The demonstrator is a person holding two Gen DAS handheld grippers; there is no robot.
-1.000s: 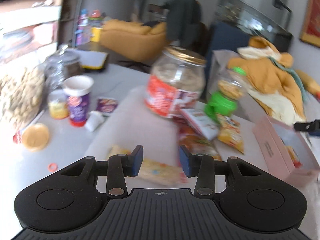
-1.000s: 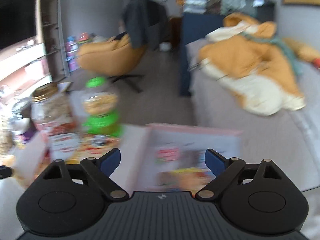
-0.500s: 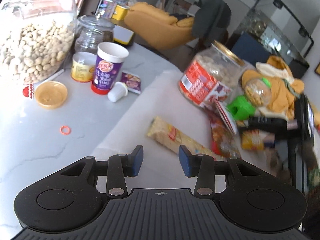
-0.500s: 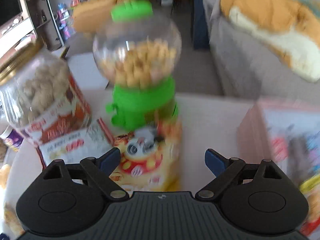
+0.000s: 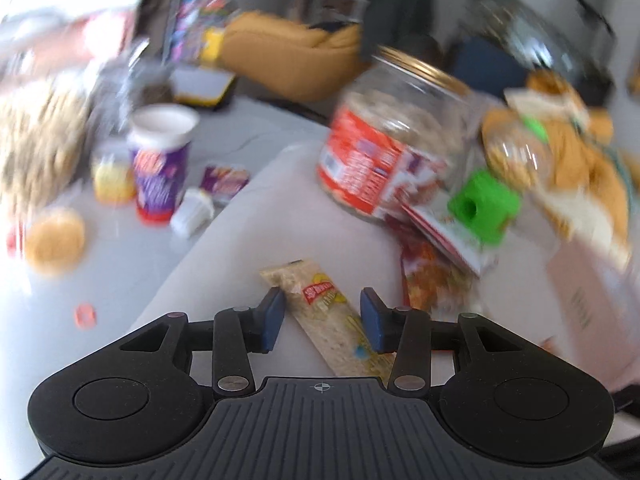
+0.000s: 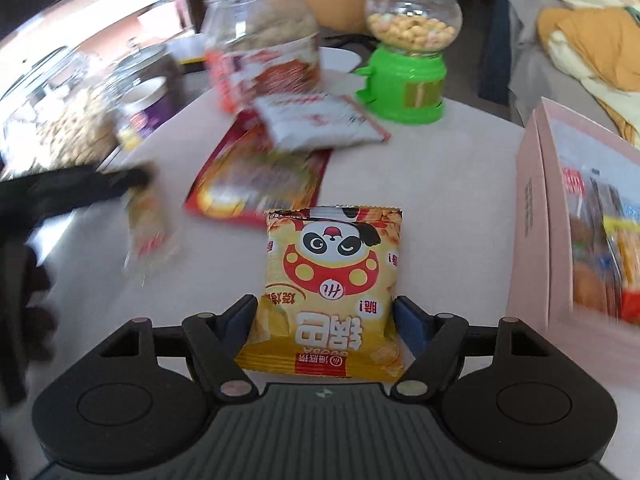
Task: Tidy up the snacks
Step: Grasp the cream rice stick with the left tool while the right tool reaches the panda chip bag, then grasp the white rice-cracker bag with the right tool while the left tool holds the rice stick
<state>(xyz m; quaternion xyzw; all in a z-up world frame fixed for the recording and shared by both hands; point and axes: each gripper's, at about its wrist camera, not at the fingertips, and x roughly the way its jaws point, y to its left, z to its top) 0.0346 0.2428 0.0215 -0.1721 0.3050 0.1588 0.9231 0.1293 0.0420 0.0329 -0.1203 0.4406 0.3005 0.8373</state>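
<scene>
My left gripper [image 5: 322, 316] is open, its fingers on either side of a long clear cracker packet [image 5: 326, 314] lying on the white mat. My right gripper [image 6: 325, 320] is open around the lower part of a yellow panda snack bag [image 6: 332, 276] lying on the mat; I cannot tell if the pads touch it. The pink box [image 6: 576, 232] with several snacks inside stands at the right in the right wrist view; it also shows in the left wrist view [image 5: 588, 300]. The left gripper and cracker packet [image 6: 146, 220] appear blurred at the left of the right wrist view.
A gold-lidded jar [image 6: 264, 36], a green candy dispenser [image 6: 412, 48], a white packet [image 6: 320, 120] and a red bag [image 6: 260, 180] lie behind. A purple cup [image 5: 160, 164], small white bottle [image 5: 192, 212], orange lid [image 5: 54, 236] and peanut jar [image 5: 36, 148] stand left.
My right gripper swung from the box, past the dispenser, down to the panda bag, which now lies between its fingers. My left gripper moved forward so the cracker packet lies between its fingers.
</scene>
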